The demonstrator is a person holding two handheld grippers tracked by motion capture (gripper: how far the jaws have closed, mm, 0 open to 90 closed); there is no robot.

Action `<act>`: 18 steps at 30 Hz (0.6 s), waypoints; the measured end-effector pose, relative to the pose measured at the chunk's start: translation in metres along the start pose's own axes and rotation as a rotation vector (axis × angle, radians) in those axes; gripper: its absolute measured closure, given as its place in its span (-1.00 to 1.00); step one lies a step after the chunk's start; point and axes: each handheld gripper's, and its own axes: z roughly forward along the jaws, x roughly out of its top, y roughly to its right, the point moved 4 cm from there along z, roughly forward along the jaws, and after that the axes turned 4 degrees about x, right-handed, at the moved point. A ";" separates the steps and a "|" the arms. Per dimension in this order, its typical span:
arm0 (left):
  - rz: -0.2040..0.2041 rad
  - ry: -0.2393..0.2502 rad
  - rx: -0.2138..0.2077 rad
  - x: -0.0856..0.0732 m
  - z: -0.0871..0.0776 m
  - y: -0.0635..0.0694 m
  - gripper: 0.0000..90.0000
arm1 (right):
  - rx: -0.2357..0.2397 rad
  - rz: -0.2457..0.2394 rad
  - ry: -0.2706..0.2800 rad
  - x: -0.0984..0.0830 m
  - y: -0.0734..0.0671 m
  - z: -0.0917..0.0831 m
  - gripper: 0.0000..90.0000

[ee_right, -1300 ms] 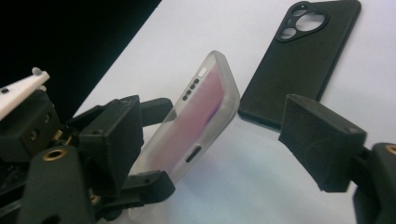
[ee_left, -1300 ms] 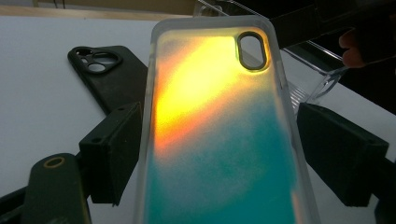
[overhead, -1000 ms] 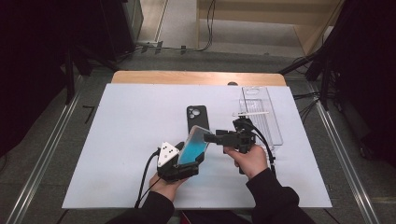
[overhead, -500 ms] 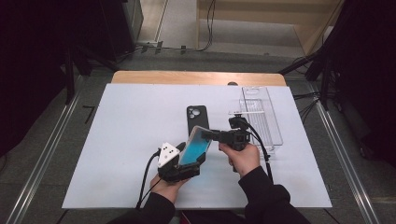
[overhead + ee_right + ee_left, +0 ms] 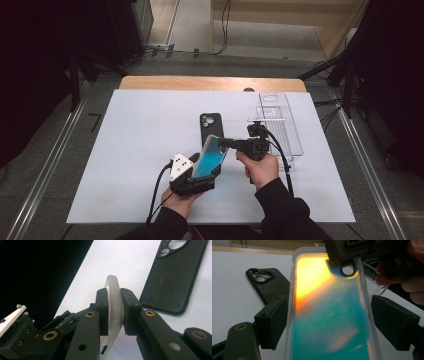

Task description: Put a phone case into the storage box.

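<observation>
Your left gripper holds the teal case by its long edges, jaws clamped on it, tilted up above the desk. Your right gripper comes in from the right; its jaws have just been closing and now pinch the case's top rim between the pads. A black case lies flat just behind, and a clear tray sits to the right.

Both grippers, left gripper and right gripper, apparently hold 1 teal case.
</observation>
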 end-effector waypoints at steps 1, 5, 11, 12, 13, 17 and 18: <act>0.004 0.001 0.004 0.000 0.000 0.000 -0.62 | 0.004 -0.003 0.000 0.000 -0.001 0.000 0.69; 0.017 -0.001 0.009 -0.001 0.001 0.001 -0.62 | 0.000 -0.022 -0.002 0.000 -0.004 0.000 0.71; 0.015 0.009 -0.001 0.000 0.001 0.001 -0.63 | 0.008 -0.021 0.000 0.001 -0.005 -0.001 0.71; 0.016 0.006 -0.004 0.000 0.001 0.001 -0.63 | 0.014 -0.015 -0.002 0.001 -0.006 -0.002 0.72; 0.013 -0.001 -0.006 0.000 0.001 0.001 -0.63 | 0.014 -0.015 -0.002 0.001 -0.006 -0.002 0.72; -0.033 -0.041 -0.046 0.001 0.003 -0.002 -0.64 | -0.001 -0.048 -0.004 0.002 -0.010 -0.002 0.72; -0.045 -0.050 -0.049 0.001 0.004 -0.002 -0.64 | -0.001 -0.048 -0.004 0.002 -0.010 -0.002 0.72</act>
